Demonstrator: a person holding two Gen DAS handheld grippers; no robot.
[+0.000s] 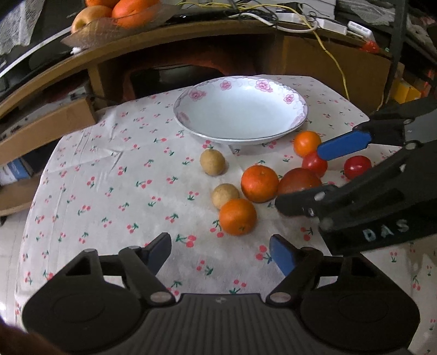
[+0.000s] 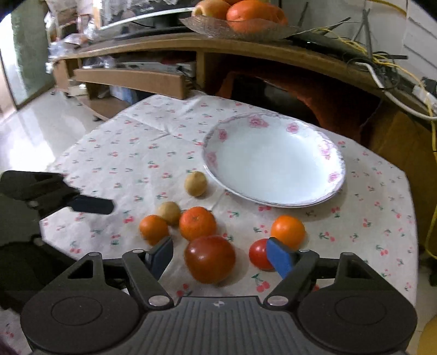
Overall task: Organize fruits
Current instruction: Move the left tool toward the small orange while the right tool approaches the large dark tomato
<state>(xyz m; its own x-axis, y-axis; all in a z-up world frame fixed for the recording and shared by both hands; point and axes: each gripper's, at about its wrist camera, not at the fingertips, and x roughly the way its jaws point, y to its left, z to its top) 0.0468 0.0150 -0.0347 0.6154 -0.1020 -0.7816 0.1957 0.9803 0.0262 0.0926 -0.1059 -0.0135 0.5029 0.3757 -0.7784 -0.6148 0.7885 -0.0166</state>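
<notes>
A white plate with pink flowers (image 1: 297, 109) (image 2: 337, 161) sits empty on the cherry-print cloth. In front of it lie three oranges (image 1: 237, 217) (image 1: 259, 183) (image 1: 307, 142), two tan round fruits (image 1: 212, 162) (image 1: 225, 194), a big tomato (image 1: 299, 180) (image 2: 209, 259) and two small tomatoes (image 1: 314, 163) (image 1: 357, 166). My left gripper (image 1: 220, 254) is open and empty, just short of the nearest orange. My right gripper (image 2: 220, 256) (image 1: 308, 177) is open with its fingers on either side of the big tomato, not closed on it.
A wooden desk (image 1: 191, 46) stands behind the table, with a glass dish of oranges and an apple (image 1: 114, 16) (image 2: 240, 19) and tangled cables (image 1: 314, 21) on top. A cardboard box (image 1: 46, 125) sits at the left. Tiled floor surrounds the table.
</notes>
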